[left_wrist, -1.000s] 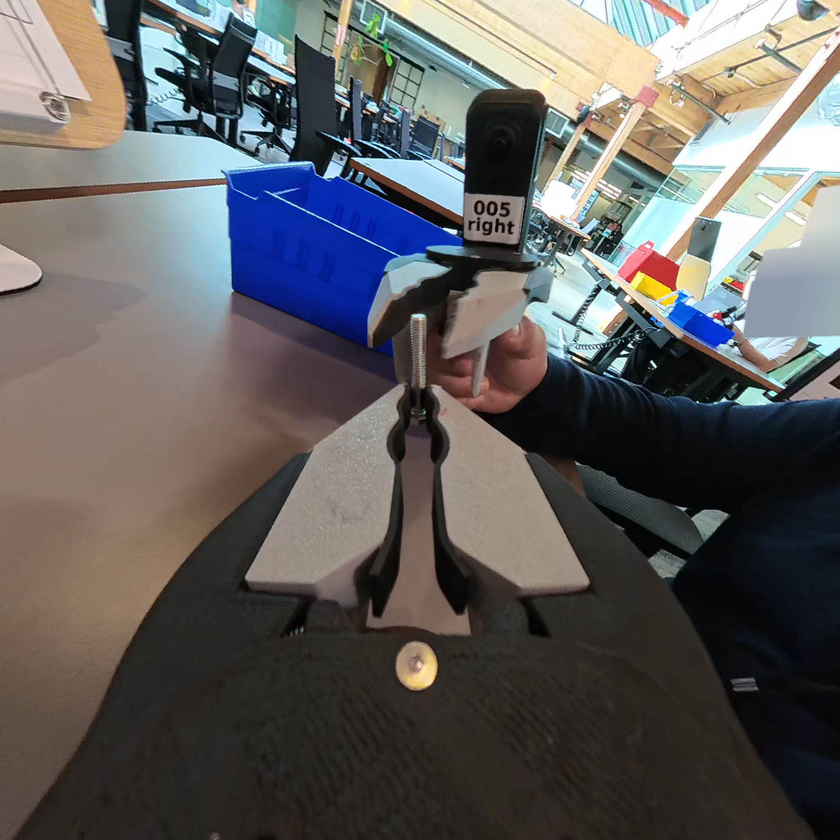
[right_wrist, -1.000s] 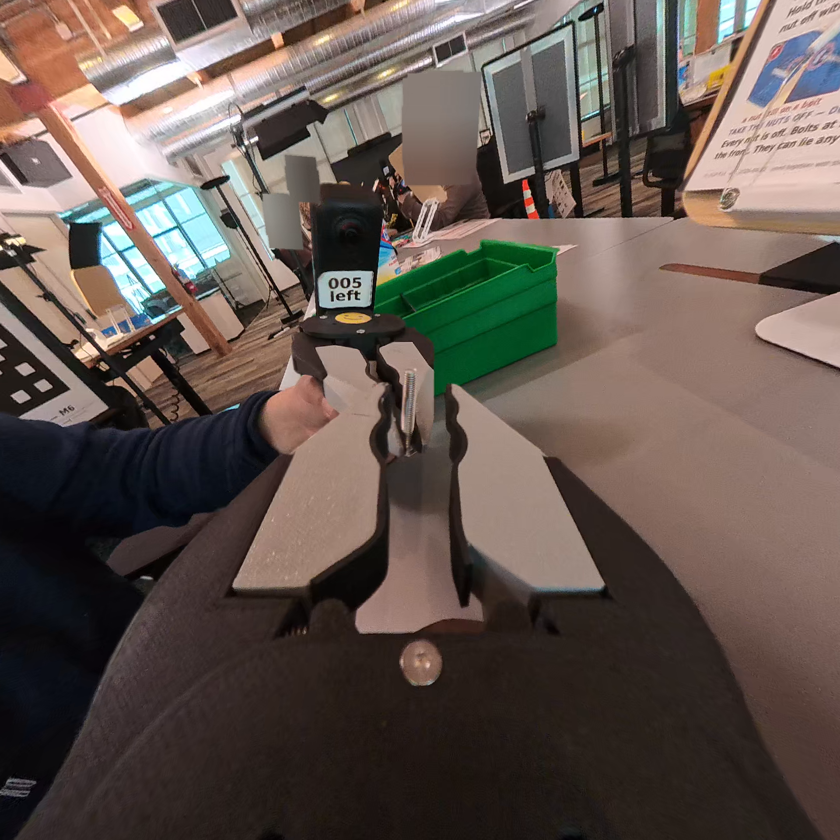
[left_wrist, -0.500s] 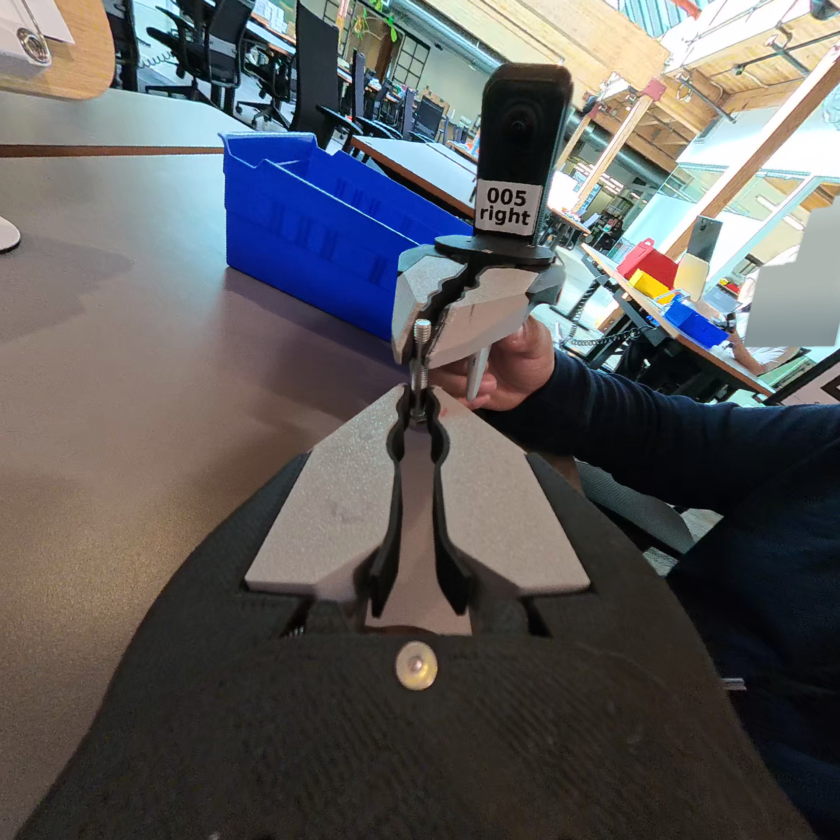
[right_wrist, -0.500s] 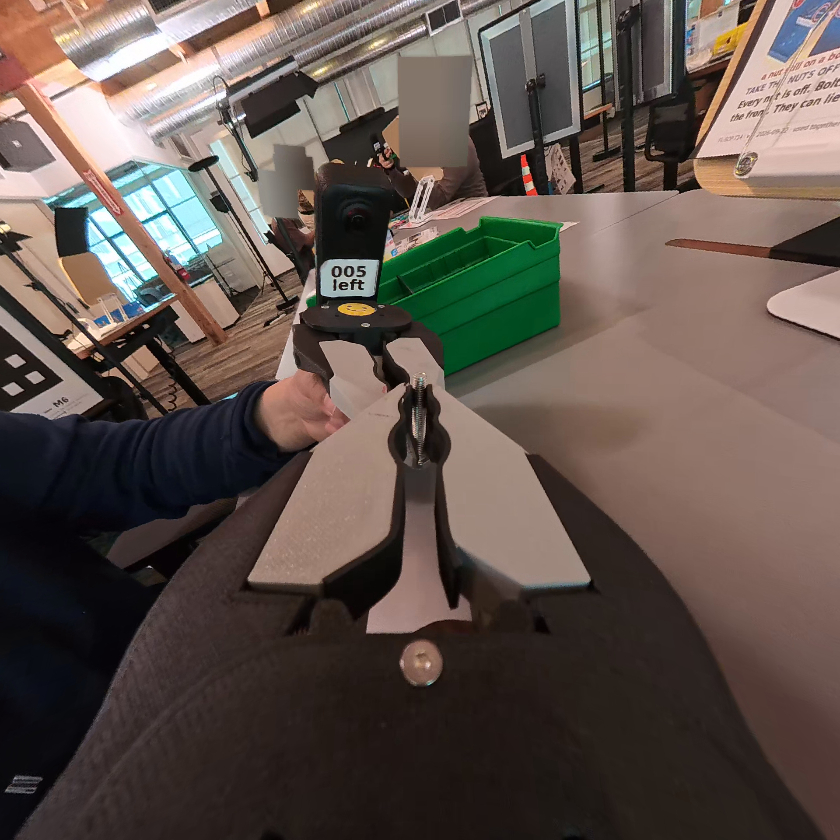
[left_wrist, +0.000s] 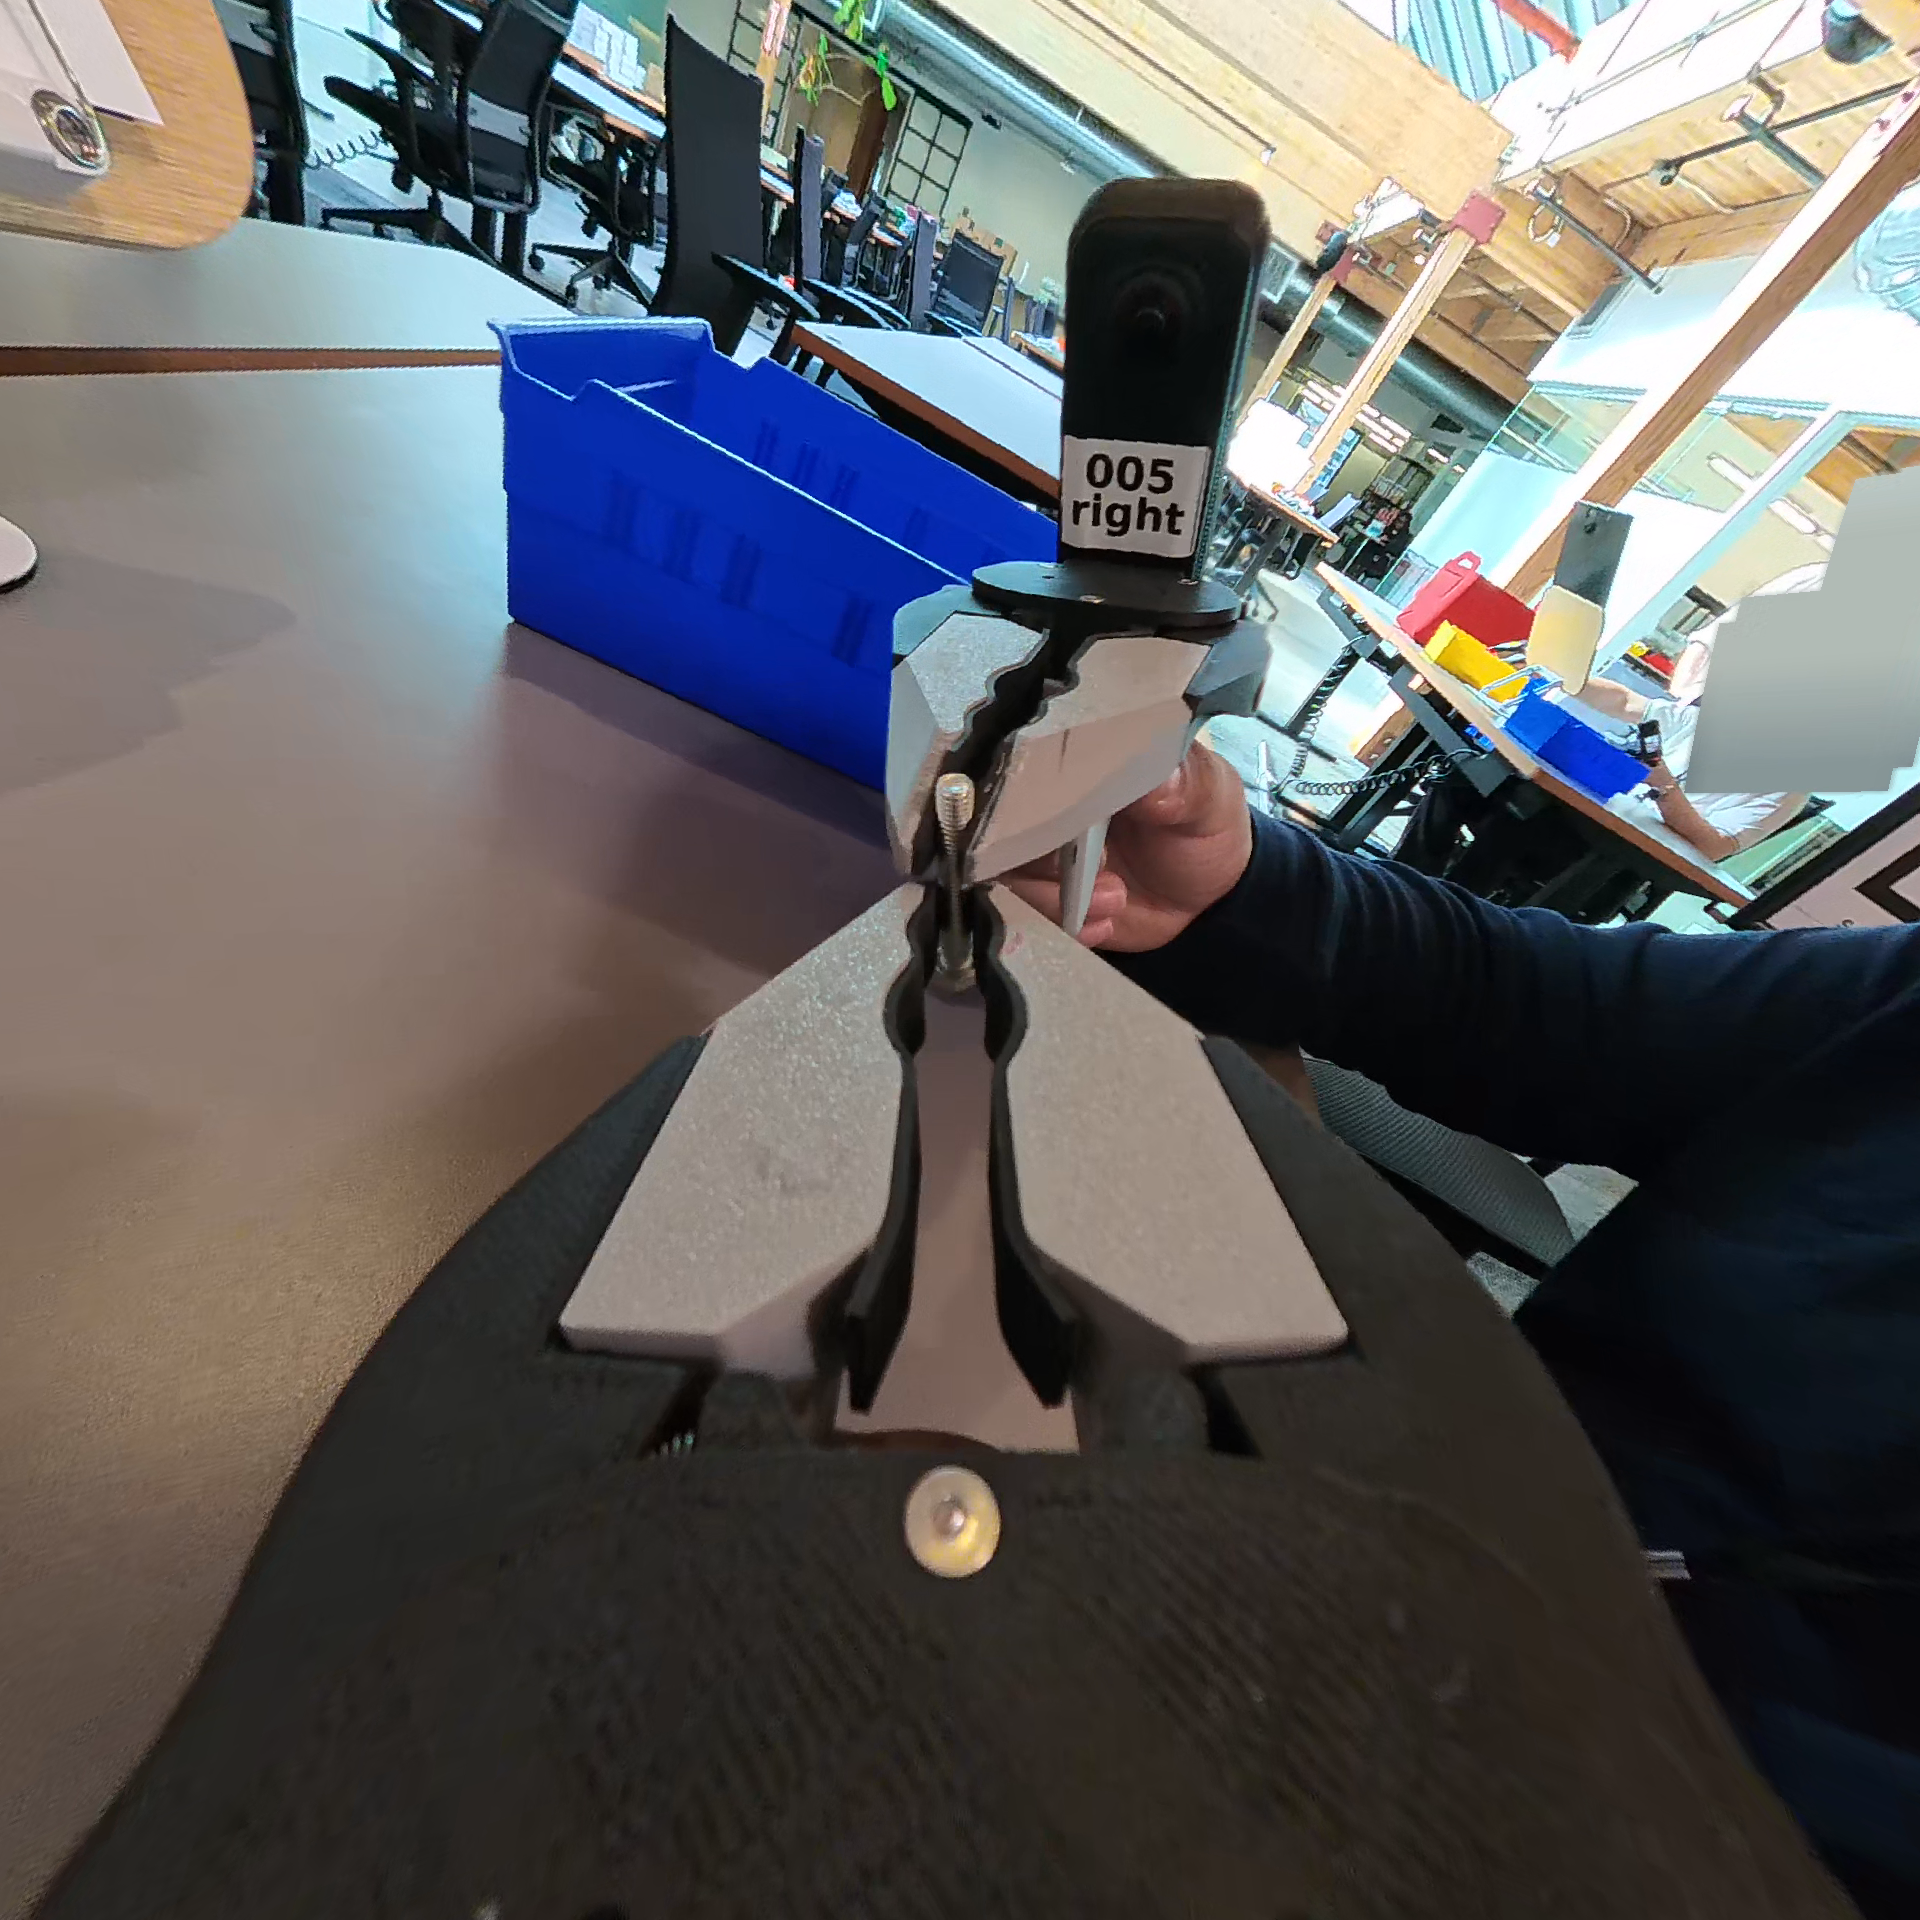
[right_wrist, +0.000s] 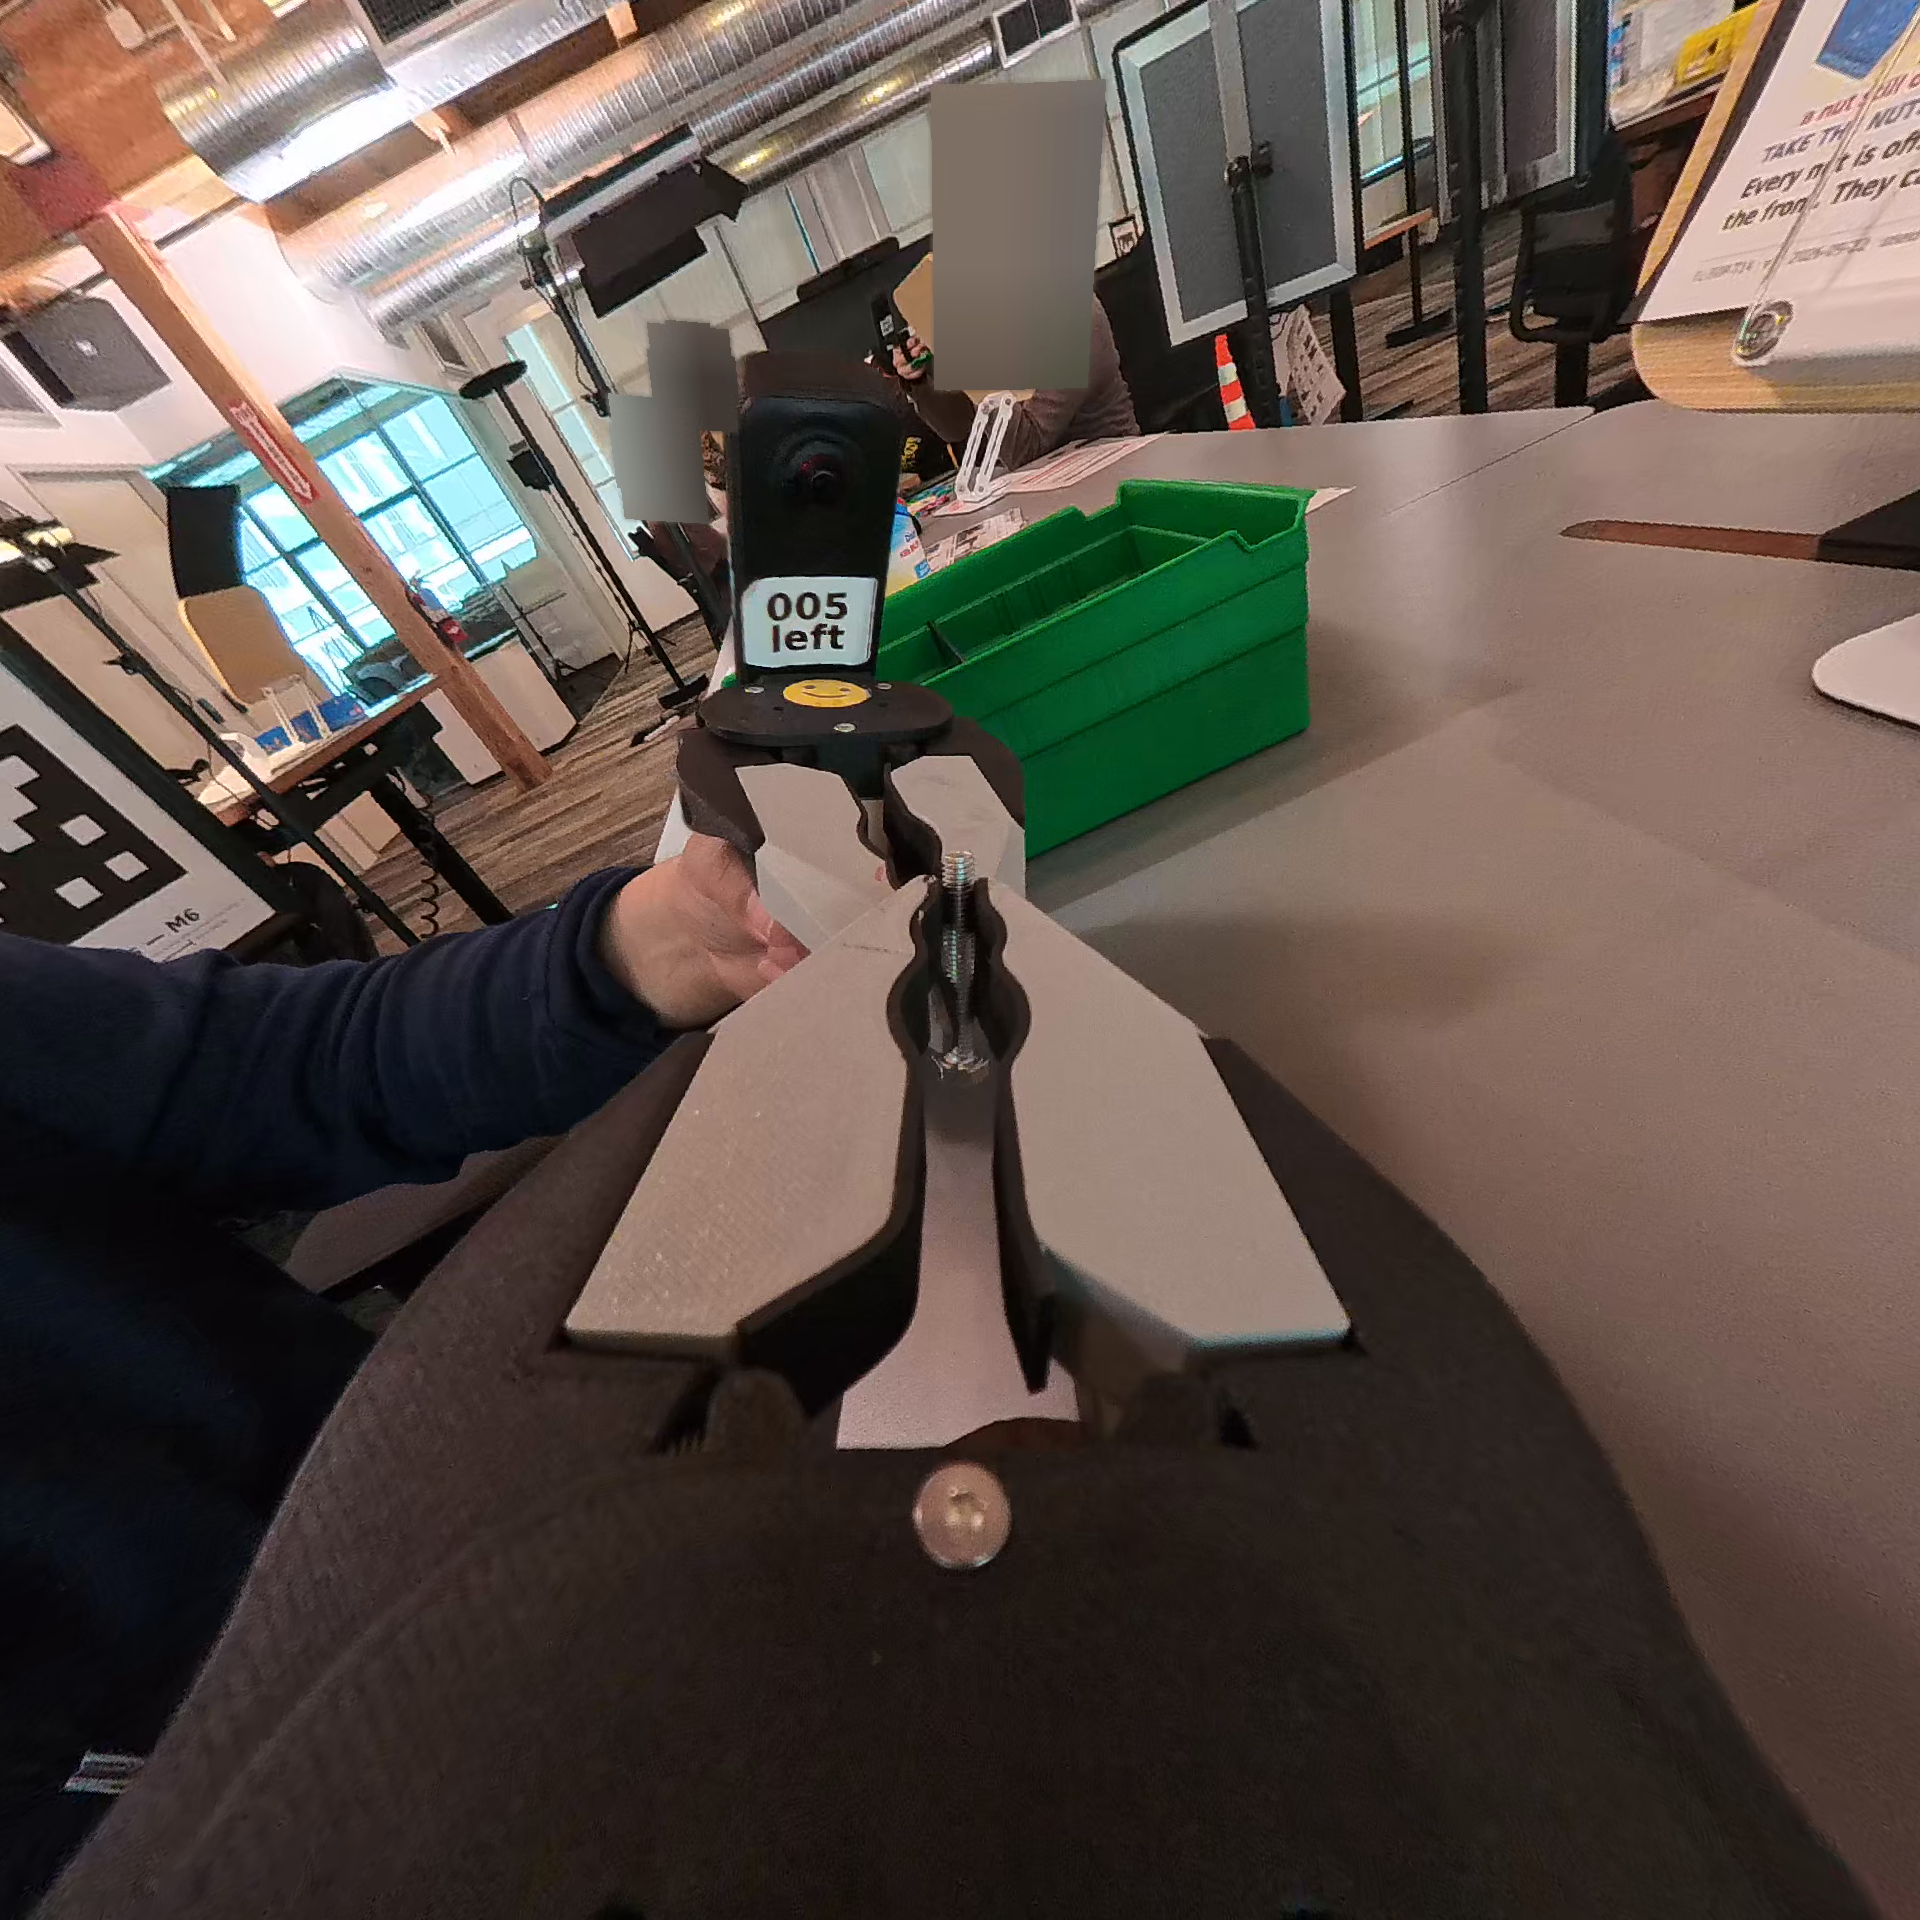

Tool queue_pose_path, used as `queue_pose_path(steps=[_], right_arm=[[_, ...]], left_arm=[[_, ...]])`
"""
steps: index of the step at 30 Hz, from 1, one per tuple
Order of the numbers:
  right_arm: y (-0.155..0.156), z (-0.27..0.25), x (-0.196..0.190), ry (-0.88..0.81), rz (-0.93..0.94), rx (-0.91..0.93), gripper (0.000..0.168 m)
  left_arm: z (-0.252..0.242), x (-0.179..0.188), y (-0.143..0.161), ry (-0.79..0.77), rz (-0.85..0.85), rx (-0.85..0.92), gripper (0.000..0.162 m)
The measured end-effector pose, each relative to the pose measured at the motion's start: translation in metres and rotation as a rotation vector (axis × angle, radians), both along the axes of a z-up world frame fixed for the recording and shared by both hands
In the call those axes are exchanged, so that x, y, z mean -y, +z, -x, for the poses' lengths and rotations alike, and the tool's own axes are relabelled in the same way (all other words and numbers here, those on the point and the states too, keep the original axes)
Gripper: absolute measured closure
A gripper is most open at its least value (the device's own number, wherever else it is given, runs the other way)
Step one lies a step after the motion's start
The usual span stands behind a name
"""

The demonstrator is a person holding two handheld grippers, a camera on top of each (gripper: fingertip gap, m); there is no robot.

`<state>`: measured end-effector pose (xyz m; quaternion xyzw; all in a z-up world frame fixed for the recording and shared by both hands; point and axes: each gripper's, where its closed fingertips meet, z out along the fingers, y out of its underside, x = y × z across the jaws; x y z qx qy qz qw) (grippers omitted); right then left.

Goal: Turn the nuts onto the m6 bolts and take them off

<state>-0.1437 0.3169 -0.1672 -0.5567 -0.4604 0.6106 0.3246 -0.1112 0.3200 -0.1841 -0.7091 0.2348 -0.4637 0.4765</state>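
Observation:
A silver M6 bolt [left_wrist: 952, 831] stands upright between the two grippers, threads up. My left gripper [left_wrist: 951, 930] is shut on its lower part, with a silvery hex piece [left_wrist: 954, 971] just below the fingertips; I cannot tell whether this is the nut or the bolt head. My right gripper [left_wrist: 943, 868] faces it and is shut around the threaded shaft just above. In the right wrist view the bolt [right_wrist: 957, 925] sits in the hollow between the right gripper's [right_wrist: 956, 914] fingers, with the left gripper [right_wrist: 883, 842] right behind it.
A blue bin [left_wrist: 727, 551] stands on the grey table [left_wrist: 260, 883] behind the right gripper. A green bin [right_wrist: 1143, 665] stands behind the left gripper. A white stand base [right_wrist: 1870, 665] and an instruction board [right_wrist: 1787, 187] are at the far side. The person's sleeved arms hold both grippers. My two grippers' fingertips are within a few centimetres of each other.
The right gripper was open beside the bolt a second ago; it has closed around the shaft. The left gripper has kept its hold on the bolt.

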Motion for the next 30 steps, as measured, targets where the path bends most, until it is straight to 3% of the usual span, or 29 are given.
queue_pose_path(steps=[22,27,30], right_arm=[[-0.002,0.0,-0.001,-0.005,-0.017,0.006,0.165],[-0.004,-0.003,-0.013,-0.054,-0.018,0.015,0.154],[-0.029,0.0,-0.012,-0.048,-0.112,0.148,0.156]], left_arm=[[0.004,-0.001,-0.007,0.024,-0.036,-0.109,0.159],[0.023,-0.012,-0.006,0.122,-0.089,-0.163,0.159],[0.04,-0.021,-0.007,0.209,-0.126,-0.213,0.159]])
